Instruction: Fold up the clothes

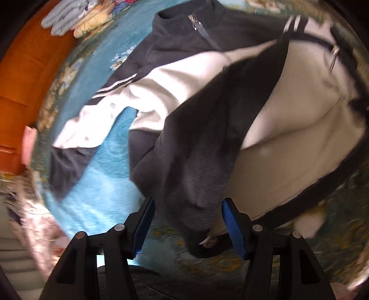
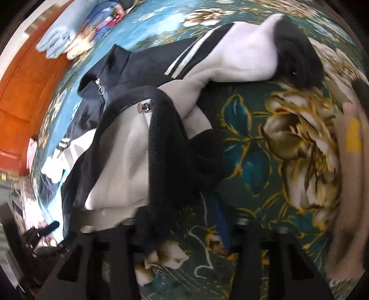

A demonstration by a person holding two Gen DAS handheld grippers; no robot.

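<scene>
A dark navy and white fleece jacket [image 1: 189, 76] with a zip collar lies spread on a teal flowered blanket [image 1: 110, 161]. My left gripper [image 1: 188, 207] is open, its blue pads on either side of a dark corner of the jacket's hem [image 1: 196, 207] that hangs between them. In the right wrist view the same jacket [image 2: 129, 143] is bunched, with a white sleeve and dark cuff [image 2: 297, 62] stretched to the upper right. My right gripper [image 2: 184, 221] is open; a dark fold of the jacket drapes over its left finger.
An orange wooden headboard [image 1: 27, 76] runs along the left. Folded light blue and patterned clothes [image 1: 69, 16] sit at the far end of the bed. A beige garment [image 2: 350, 184] lies at the right edge. The blanket's flower pattern [image 2: 297, 143] fills the right side.
</scene>
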